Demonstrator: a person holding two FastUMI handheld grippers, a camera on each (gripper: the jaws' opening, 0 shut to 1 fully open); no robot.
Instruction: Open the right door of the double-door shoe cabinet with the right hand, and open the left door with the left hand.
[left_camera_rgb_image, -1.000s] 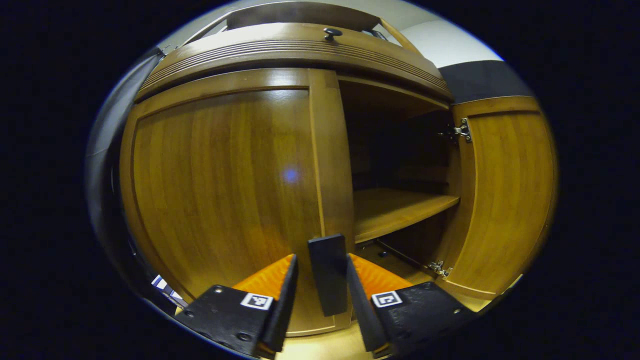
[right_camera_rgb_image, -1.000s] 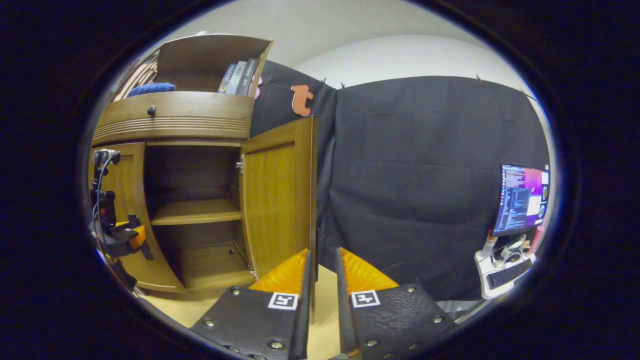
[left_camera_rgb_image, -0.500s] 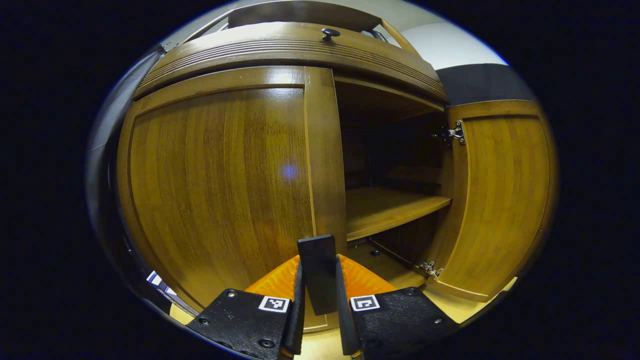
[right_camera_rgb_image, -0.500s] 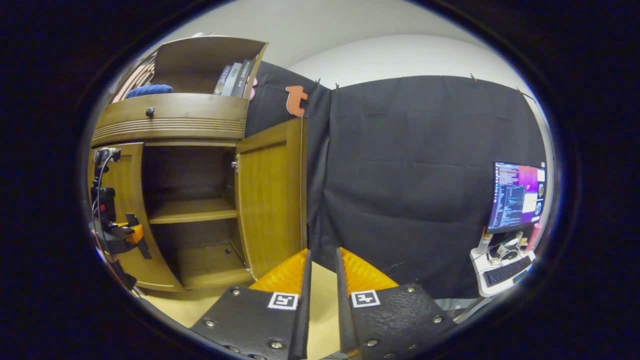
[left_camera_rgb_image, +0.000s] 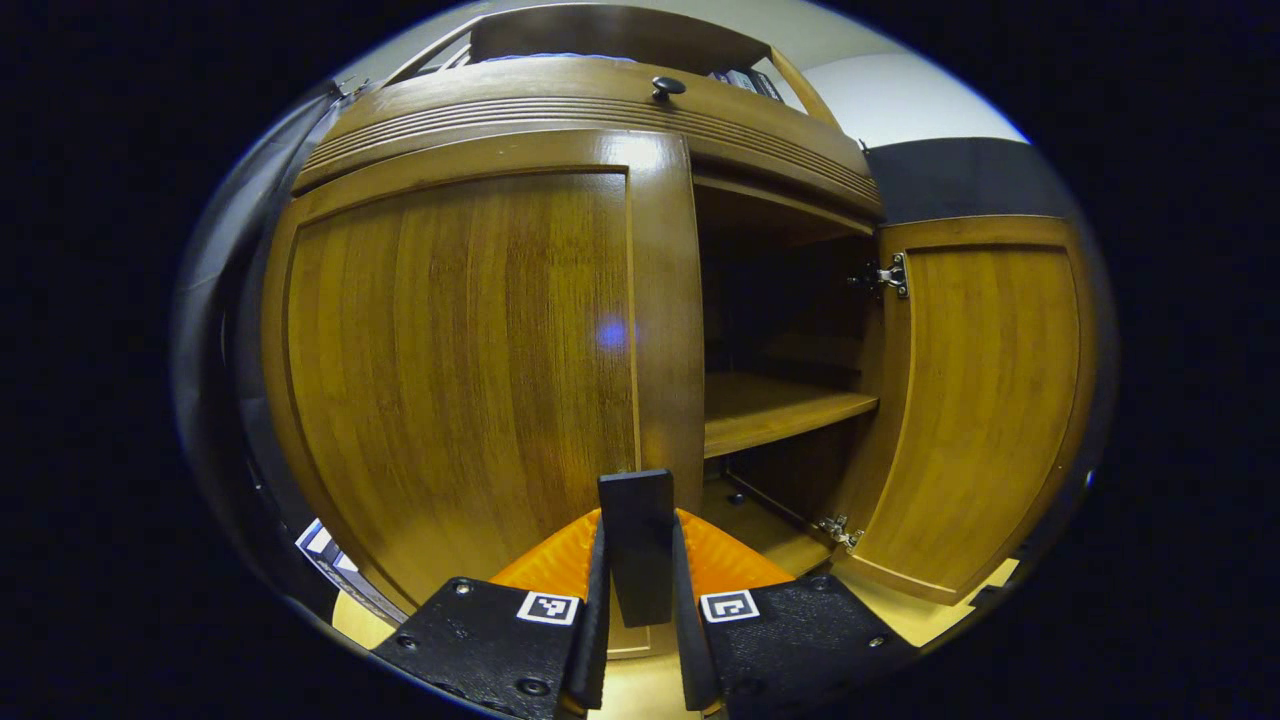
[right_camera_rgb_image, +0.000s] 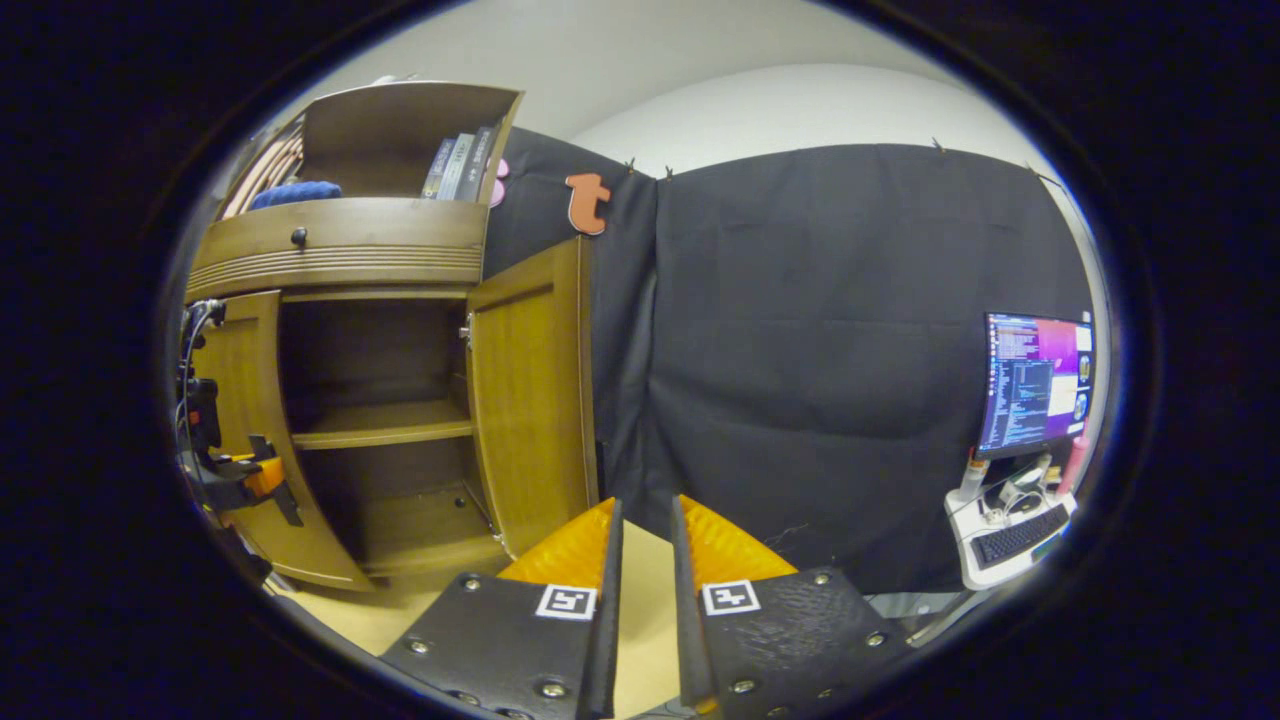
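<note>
The wooden shoe cabinet's left door (left_camera_rgb_image: 460, 370) fills the left gripper view. Its dark upright handle (left_camera_rgb_image: 635, 530) stands between my left gripper's (left_camera_rgb_image: 637, 520) fingers, which are shut on it. The right door (left_camera_rgb_image: 985, 400) stands swung wide open, showing a shelf (left_camera_rgb_image: 770, 405) inside. In the right gripper view the open right door (right_camera_rgb_image: 530, 400) is ahead to the left, apart from my right gripper (right_camera_rgb_image: 645, 510), whose fingers keep a narrow gap with nothing in it. My left gripper (right_camera_rgb_image: 250, 480) shows small at the left door (right_camera_rgb_image: 235, 400).
A drawer with a round knob (left_camera_rgb_image: 667, 87) tops the cabinet, with books (right_camera_rgb_image: 455, 165) above it. A monitor (right_camera_rgb_image: 1035, 385) and keyboard (right_camera_rgb_image: 1010, 545) sit at the far right. Pale floor (right_camera_rgb_image: 645, 600) lies below my right gripper.
My left gripper's fingers closed onto the left door's handle. The right door's edge, which was between my right fingers, now stands farther off and more to the left.
</note>
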